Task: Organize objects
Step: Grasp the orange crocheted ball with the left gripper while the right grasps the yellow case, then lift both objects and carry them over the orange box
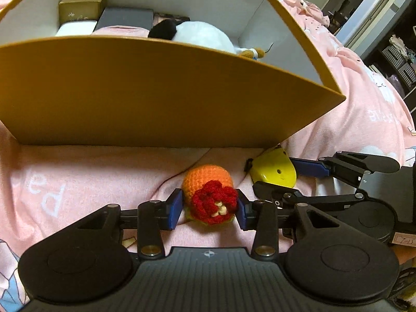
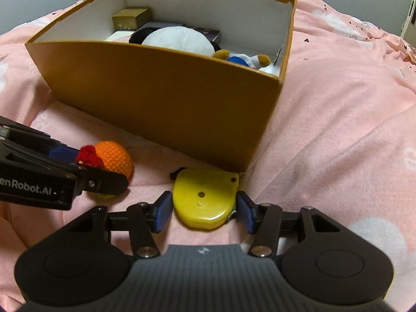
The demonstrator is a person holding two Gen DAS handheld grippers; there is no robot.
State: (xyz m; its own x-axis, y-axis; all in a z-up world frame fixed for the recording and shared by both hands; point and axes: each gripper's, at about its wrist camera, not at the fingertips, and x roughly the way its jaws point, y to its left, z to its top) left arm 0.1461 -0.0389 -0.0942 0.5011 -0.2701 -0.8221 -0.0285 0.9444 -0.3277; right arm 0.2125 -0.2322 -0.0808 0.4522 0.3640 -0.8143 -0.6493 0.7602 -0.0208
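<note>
An orange crocheted toy with a red flower top (image 1: 209, 193) lies on the pink bedspread in front of the brown cardboard box (image 1: 156, 98). My left gripper (image 1: 209, 209) has its blue pads against both sides of the toy. A yellow tape measure (image 2: 205, 199) lies by the box's near corner. My right gripper (image 2: 204, 212) straddles it, pads touching or nearly touching its sides. In the right wrist view the toy (image 2: 114, 157) sits in the left gripper (image 2: 98, 171). In the left wrist view the tape measure (image 1: 274, 169) sits between the right gripper's fingers (image 1: 312, 167).
The box (image 2: 182, 104) holds a gold box (image 2: 131, 18), a dark flat case (image 1: 124, 18), a white and black plush (image 2: 179, 40) and a small doll (image 2: 241, 59). Pink bedding (image 2: 338, 104) surrounds everything. Shelves and a doorway (image 1: 377, 26) stand at the far right.
</note>
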